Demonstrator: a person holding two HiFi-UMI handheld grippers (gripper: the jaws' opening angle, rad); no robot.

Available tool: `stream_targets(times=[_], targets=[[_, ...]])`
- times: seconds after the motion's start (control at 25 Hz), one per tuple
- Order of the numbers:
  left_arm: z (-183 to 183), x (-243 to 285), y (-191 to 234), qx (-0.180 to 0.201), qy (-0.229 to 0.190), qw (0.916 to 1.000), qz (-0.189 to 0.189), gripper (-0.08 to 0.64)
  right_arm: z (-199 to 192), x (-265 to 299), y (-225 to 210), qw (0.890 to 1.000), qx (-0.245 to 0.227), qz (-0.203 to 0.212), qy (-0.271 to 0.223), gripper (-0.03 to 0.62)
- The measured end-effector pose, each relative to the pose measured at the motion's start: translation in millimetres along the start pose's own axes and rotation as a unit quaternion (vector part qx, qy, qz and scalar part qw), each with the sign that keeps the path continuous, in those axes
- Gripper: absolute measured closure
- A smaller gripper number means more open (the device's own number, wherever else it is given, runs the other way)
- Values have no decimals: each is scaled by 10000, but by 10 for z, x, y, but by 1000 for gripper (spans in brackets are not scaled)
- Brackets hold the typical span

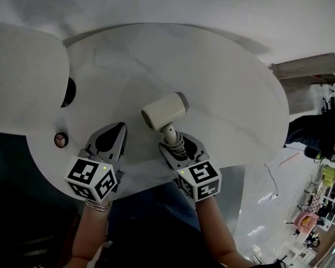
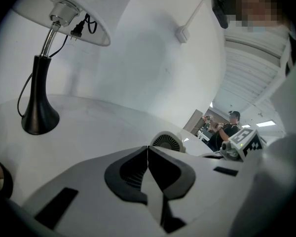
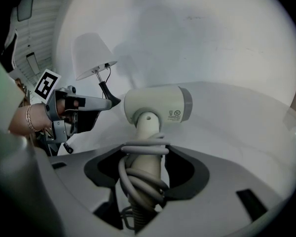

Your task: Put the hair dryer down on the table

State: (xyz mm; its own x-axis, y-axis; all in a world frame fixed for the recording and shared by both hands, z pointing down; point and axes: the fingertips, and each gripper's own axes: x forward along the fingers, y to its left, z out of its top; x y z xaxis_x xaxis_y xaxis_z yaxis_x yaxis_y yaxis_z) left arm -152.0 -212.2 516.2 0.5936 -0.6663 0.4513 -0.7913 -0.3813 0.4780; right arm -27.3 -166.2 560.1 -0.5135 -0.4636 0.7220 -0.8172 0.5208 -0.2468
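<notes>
The right claw (image 3: 143,174) is gripping the hair dryer (image 3: 155,105) by its handle, holding it over the round white surface (image 1: 223,82) (not yet laid down, it seems). The left claw (image 2: 148,154) is waiting alongside, closed and empty. The put-down is probably calling for lowering until the dryer rests, then letting go.

The table (image 1: 229,82) bears 1 lamp (image 1: 22,82) at its left edge and 1 small round object (image 1: 61,140) on its near-left rim. Over its near edge are 2 grippers, the left gripper (image 1: 120,129) and the right gripper (image 1: 175,144), and 1 hair dryer (image 1: 164,110). Beyond its right side stands 1 person (image 1: 315,135).
</notes>
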Motion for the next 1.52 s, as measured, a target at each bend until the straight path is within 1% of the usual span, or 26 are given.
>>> stream_targets(times=[0.24,0.36,0.52,0.68,0.88,1.08,1.32,1.52], targets=[[-14,66,48,-73,61,9999,-36,543,-15,61,-41,9999,-49,-5,100,333],[-26,89,68,-81,101,9999,-37,543,-14,91,-49,9998,-116,-7,139,333],[-30,103,73,-53,134,9999,-29,543,-29,91,-53,9997,-93,-67,206,333],[-31,132,94,-17,153,9999,-10,543,-14,134,-92,9998,-45,-102,158,333],[7,175,111,6,156,9999,-48,543,22,183,-105,9997,-125,-114,170,333],[44,169,145,-17,116,9999,-8,543,65,237,-119,9995,-215,-159,171,333],[30,166,162,98,180,9998,29,543,90,254,-118,9994,-197,-220,151,333],[32,154,215,75,157,9998,28,543,103,314,-93,9992,-270,-258,163,333]])
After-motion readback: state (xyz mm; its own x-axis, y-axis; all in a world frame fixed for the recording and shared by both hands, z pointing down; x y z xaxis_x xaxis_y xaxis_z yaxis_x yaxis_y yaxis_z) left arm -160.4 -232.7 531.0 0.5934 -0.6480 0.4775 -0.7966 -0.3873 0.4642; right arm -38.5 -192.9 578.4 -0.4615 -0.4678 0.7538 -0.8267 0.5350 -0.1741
